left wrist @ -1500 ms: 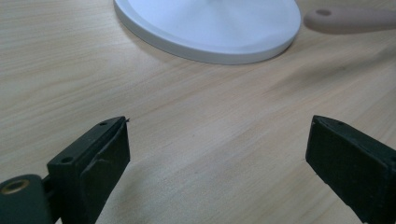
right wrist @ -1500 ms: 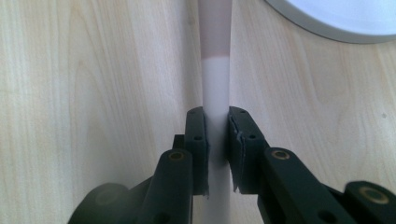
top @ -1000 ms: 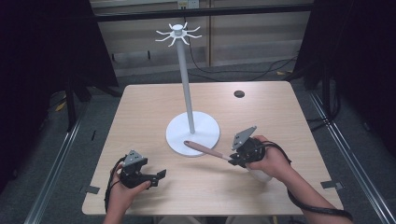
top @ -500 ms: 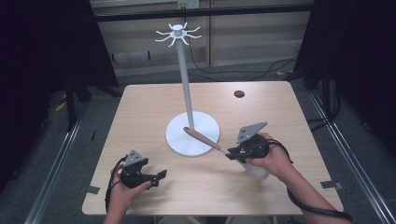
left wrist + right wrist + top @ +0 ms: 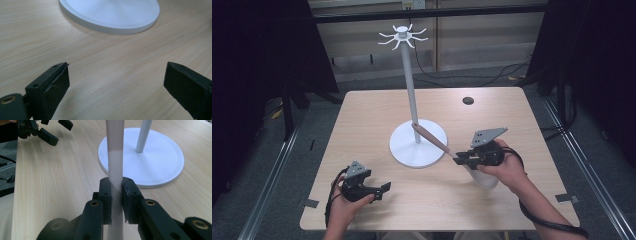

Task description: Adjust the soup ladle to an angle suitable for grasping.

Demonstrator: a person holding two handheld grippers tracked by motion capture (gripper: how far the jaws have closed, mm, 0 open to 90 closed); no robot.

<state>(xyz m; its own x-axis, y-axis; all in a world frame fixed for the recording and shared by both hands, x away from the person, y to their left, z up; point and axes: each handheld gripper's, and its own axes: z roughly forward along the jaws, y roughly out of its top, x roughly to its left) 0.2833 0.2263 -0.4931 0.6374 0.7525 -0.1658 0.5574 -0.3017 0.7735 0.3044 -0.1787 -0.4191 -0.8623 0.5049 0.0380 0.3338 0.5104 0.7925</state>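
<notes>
One pale wooden table [image 5: 377, 115] carries one white metal stand [image 5: 418, 142] with a round base and tall pole; the high view alone shows its crown of hooked arms and a small dark disc [image 5: 468, 100] near the far edge. One long utensil with a brown wooden handle and white end [image 5: 432, 137] slants above the base, clamped in the right gripper [image 5: 116, 195], whose own view shows both pads pressing it. The left gripper [image 5: 116, 82] rests near the front edge, jaws wide apart.
</notes>
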